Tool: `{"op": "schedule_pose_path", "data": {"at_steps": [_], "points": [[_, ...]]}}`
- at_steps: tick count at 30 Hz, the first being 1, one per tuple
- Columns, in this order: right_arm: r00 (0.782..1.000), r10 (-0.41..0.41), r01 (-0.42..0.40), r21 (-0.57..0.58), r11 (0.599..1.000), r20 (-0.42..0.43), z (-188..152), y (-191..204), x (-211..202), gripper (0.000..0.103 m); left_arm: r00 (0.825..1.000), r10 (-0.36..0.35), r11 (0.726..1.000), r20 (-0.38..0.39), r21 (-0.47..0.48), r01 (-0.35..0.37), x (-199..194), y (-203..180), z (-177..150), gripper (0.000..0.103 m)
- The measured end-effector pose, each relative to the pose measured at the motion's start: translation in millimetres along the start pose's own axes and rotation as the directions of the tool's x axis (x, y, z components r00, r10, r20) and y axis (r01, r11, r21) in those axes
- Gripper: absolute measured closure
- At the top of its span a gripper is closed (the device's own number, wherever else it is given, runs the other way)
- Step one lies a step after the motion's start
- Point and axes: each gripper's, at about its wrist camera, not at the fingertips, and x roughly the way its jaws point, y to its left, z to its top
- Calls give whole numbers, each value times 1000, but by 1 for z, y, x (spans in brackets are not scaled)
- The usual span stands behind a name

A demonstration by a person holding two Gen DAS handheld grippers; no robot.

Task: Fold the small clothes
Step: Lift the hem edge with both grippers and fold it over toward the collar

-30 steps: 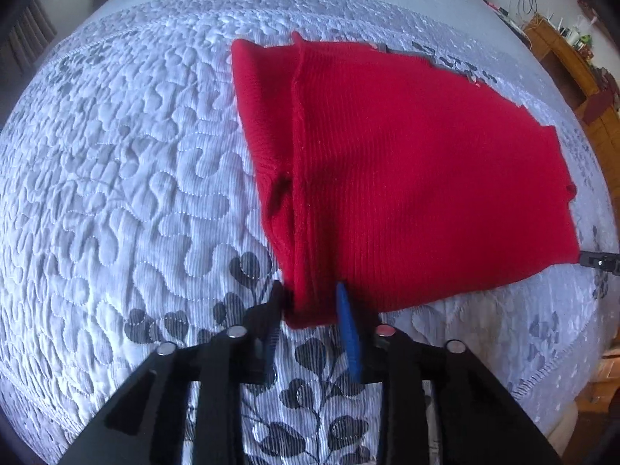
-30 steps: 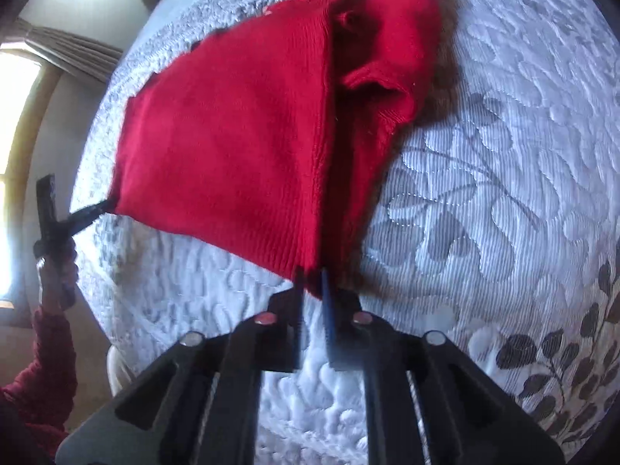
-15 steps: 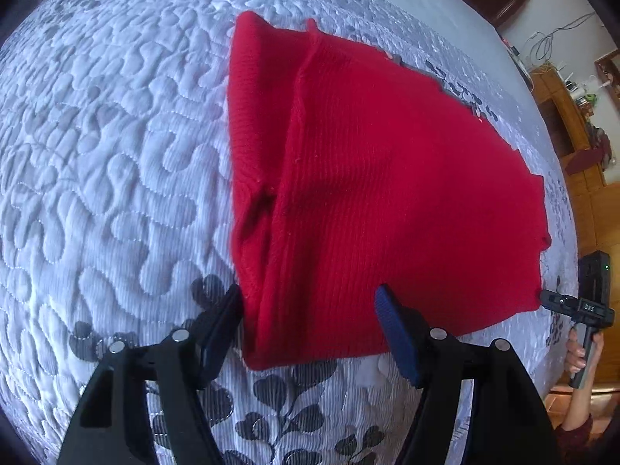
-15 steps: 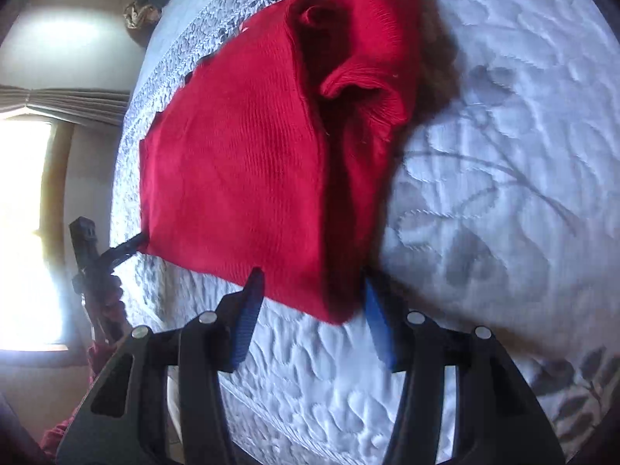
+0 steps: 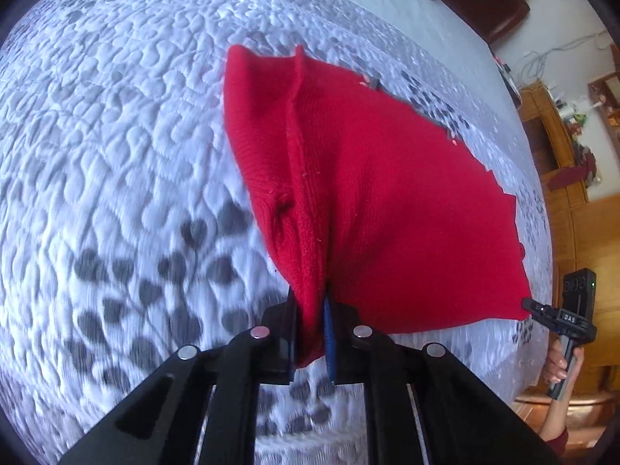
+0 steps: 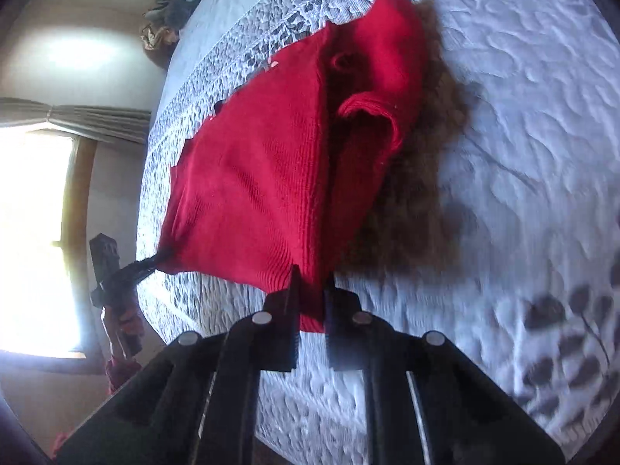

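Red knit is pinched at both near corners, and you are ready to fold.

Your left gripper [image 5: 310,323], which half a second ago stood spread wide around the near left corner of the red garment [image 5: 379,201], is closing on that corner, its pads now pressed on a bunched ridge of knit. Your right gripper [image 6: 310,304] has done the same at the near right corner, jaws nearly together with fabric clamped between them. The garment [image 6: 263,178] lies across the quilted bedspread [image 5: 116,135], its near edge seemingly lifting and its far edge down; a folded-in sleeve [image 6: 368,116] shows on the right. With both grips made, carrying the near edge to the far edge looks like the next step.
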Motion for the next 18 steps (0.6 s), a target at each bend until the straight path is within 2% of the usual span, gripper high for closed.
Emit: {"op": "schedule_pose_path", "data": {"at_steps": [5,12,15,18], "points": [[998,-52,51,-27,998,-25,-55,-3,-24,95,1000,-5,1000,-22,17,6,-11,-10,-46,92],[989,-136,133,-57,990,-52,-133,-19,-36,95,997,50,996,-51,80,-46,-19,-24,-133,92],[980,-191,188,-58,980,-50,-144,-28,-24,94,994,96,990,-49,106,-91,-8,-23,-153,91],[964,-258,254,-66,965,-59,-143,-36,0,93,990,139,984,-39,121,-134,10,-19,-154,89]]}}
